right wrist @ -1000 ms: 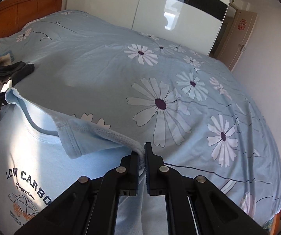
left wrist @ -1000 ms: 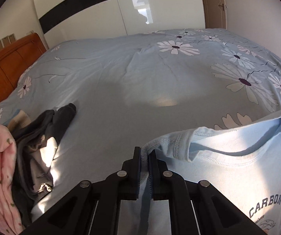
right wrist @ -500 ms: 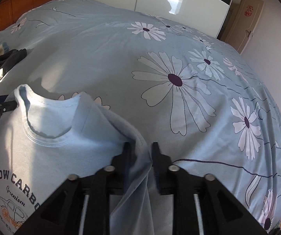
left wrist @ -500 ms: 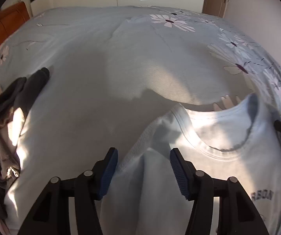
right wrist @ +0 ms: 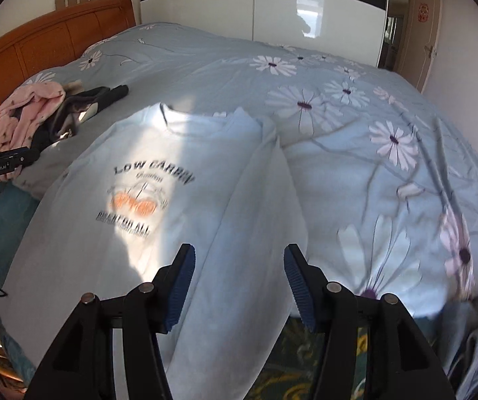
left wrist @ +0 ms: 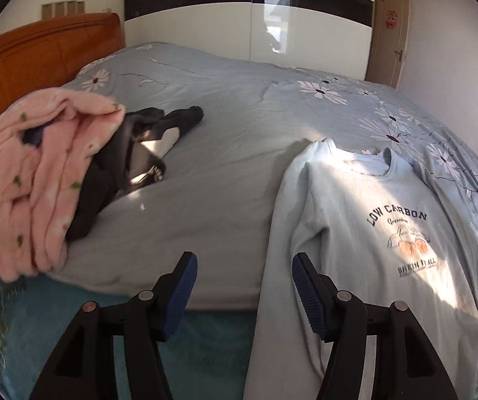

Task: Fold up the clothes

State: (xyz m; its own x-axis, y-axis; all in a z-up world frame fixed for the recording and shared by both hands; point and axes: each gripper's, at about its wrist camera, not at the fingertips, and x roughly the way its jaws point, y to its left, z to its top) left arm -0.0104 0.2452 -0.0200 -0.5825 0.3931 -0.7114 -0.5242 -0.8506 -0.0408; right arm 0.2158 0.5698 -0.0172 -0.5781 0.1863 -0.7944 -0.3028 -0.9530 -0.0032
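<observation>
A light blue long-sleeved shirt [left wrist: 372,220] with a "LOW CARBON" print lies face up on the bed, its lower part hanging over the near edge; it also shows in the right wrist view [right wrist: 179,200]. My left gripper [left wrist: 244,286] is open and empty, by the shirt's left sleeve. My right gripper [right wrist: 237,283] is open and empty, over the shirt's right sleeve.
The bed [left wrist: 239,126] has a blue daisy-print cover [right wrist: 389,140]. A pink garment [left wrist: 35,180] and a dark garment [left wrist: 139,140] are piled at the left. An orange headboard [left wrist: 39,53] stands behind, with a white wardrobe [left wrist: 249,30] and a door [right wrist: 425,33] at the back.
Both grippers let go of the shirt's shoulders, opened wide and pulled back toward the near edge of the bed. The shirt now lies flat.
</observation>
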